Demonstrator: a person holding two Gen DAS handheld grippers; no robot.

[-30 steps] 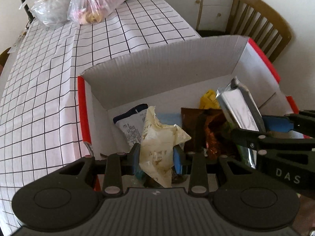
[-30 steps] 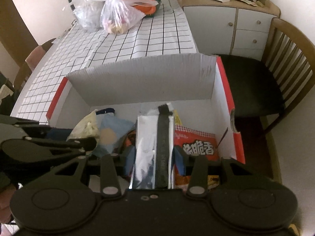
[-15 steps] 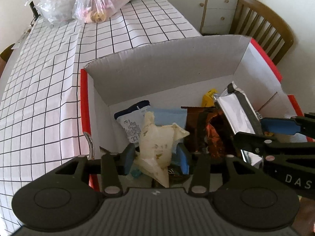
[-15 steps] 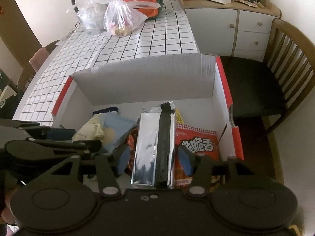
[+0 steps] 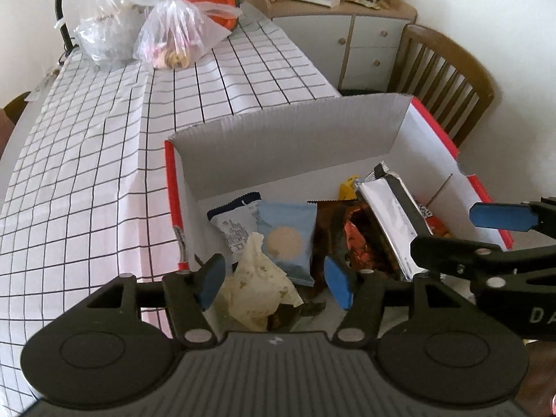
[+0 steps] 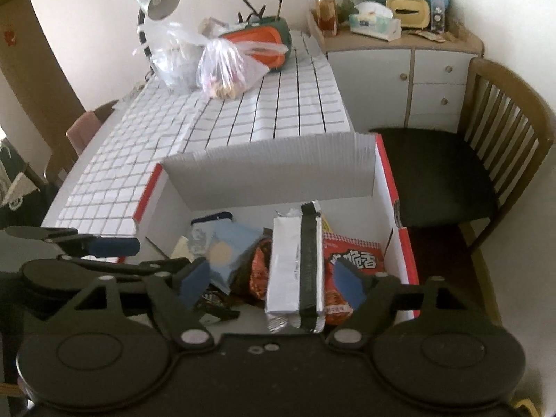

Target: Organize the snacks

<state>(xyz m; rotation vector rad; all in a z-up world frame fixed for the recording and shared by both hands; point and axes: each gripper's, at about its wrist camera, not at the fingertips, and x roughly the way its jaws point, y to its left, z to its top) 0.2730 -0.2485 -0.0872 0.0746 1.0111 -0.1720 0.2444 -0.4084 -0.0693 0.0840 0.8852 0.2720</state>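
Observation:
A white cardboard box with red edges (image 5: 295, 146) (image 6: 271, 177) sits at the table's near end and holds several snack packets. My left gripper (image 5: 274, 279) hangs over its left part with jaws opening; a crumpled cream packet (image 5: 259, 285) lies loose between the blue pads, touching neither. A light blue cookie packet (image 5: 288, 243) lies just beyond it. My right gripper (image 6: 272, 279) is over the right part, jaws opening wide, and the silver packet with a black strip (image 6: 295, 267) (image 5: 389, 219) rests free between them. A red snack bag (image 6: 351, 260) lies beside it.
The checked tablecloth (image 5: 104, 146) stretches away to two plastic bags (image 5: 177, 34) and an orange-and-green case (image 6: 260, 43) at the far end. A wooden chair (image 6: 486, 160) stands right of the box, with a white cabinet (image 6: 403, 80) behind it.
Both grippers let go: the left one released the cream packet and the right one the silver packet. Both drew back and upward from the box, and the packets settled among the others.

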